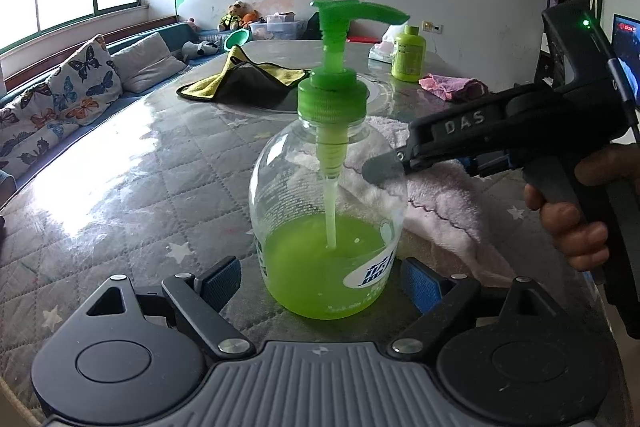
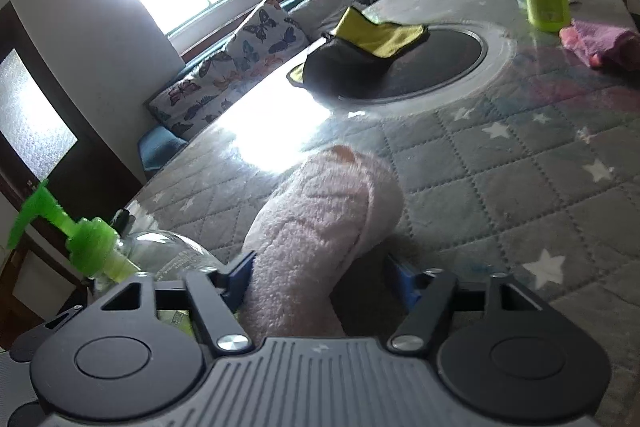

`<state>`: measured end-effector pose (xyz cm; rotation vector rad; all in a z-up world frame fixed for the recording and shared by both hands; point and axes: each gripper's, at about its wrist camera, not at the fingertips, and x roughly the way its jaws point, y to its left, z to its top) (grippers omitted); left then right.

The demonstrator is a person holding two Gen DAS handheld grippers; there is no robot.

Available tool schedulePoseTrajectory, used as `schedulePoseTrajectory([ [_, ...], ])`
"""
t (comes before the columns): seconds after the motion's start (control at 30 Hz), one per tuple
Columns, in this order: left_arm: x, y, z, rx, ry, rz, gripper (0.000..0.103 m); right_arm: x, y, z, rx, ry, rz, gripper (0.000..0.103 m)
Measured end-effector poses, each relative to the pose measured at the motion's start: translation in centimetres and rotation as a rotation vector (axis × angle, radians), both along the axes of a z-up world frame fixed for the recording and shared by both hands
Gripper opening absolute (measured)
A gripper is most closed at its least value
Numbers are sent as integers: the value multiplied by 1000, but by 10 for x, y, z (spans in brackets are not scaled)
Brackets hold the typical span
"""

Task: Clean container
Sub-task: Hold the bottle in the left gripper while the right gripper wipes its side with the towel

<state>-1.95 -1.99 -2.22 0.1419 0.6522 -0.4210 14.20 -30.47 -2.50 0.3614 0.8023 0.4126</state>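
A clear pump bottle (image 1: 326,227) with a green pump head and green liquid stands on the quilted table. My left gripper (image 1: 320,279) is open, its blue pads on either side of the bottle's base, just apart from it. My right gripper (image 1: 382,169) reaches in from the right at the bottle's shoulder, over a pale pink towel (image 1: 440,203). In the right wrist view the right gripper (image 2: 320,277) is open with the pink towel (image 2: 316,239) between its fingers, and the bottle (image 2: 160,251) lies at the lower left.
A yellow-and-black cloth (image 1: 244,83) lies on a round dark inset (image 2: 436,61) mid-table. A green bottle (image 1: 408,53) and a pink cloth (image 1: 452,85) sit at the far right. A sofa with cushions (image 1: 60,99) runs along the left.
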Motion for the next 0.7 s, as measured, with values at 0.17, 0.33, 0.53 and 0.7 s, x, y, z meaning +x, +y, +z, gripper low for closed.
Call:
schedulePoseTrajectory([
  [0.17, -1, 2, -1, 2, -1, 3, 89, 2, 2, -5, 31, 19, 10, 31],
  [0.33, -1, 3, -2, 3, 0, 16, 89, 1, -7, 0, 112, 35, -6, 26],
  [0.53, 1, 7, -1, -4, 3, 18, 89, -6, -16, 23, 218, -17, 28, 25],
  [0.7, 2, 7, -2, -4, -2, 7, 88, -6, -12, 47, 318, -88, 98, 25],
])
